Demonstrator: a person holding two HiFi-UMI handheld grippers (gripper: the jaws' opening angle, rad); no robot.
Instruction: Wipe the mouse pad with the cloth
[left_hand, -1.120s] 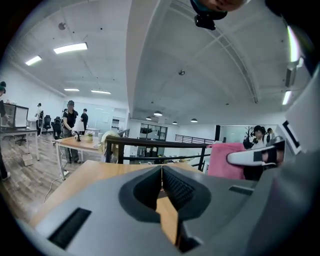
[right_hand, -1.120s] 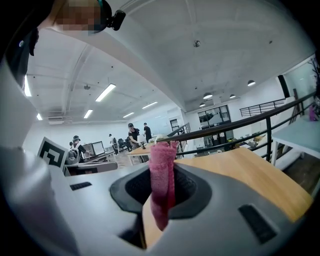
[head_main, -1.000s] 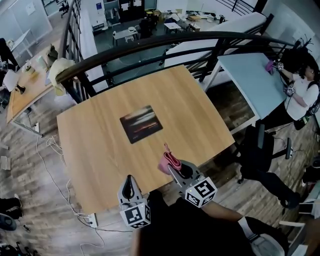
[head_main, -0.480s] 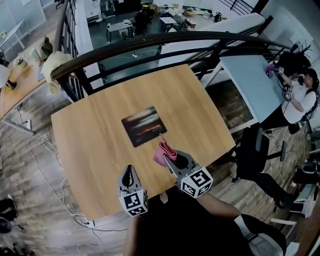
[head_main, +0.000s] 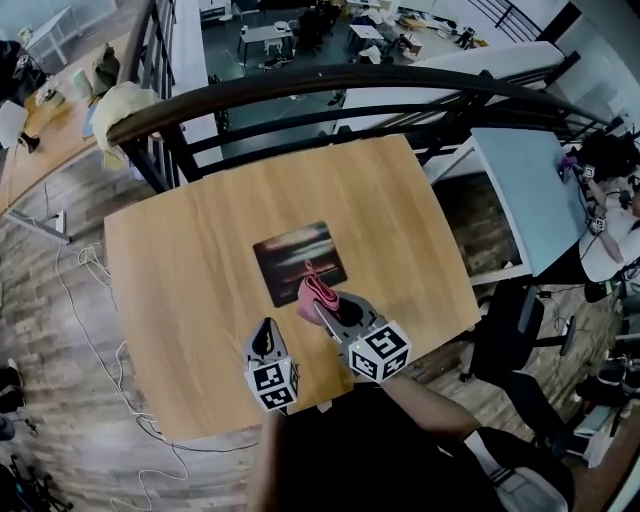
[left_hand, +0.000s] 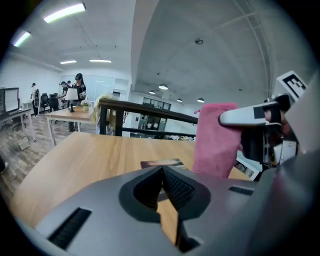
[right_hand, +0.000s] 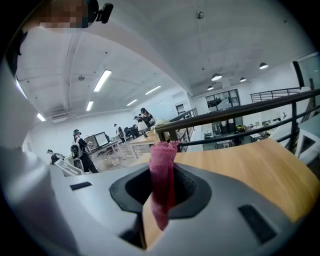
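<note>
The right gripper (head_main: 327, 312) is pinching the pink cloth (head_main: 312, 291) tight between its jaws, holding the fold over the near edge of the mouse pad (head_main: 290, 252) just ahead. To its left, the left gripper (head_main: 265, 343) is hanging with jaws pressed together, empty. Bare wooden table (head_main: 170, 300) is lying open all round, its near edge close behind both.

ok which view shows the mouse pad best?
Head view: the dark rectangular mouse pad lies whole on the wooden table, only its near edge covered by the pink cloth. The left gripper view catches it edge-on as a thin sliver beside the cloth. The right gripper view does not show it.
</note>
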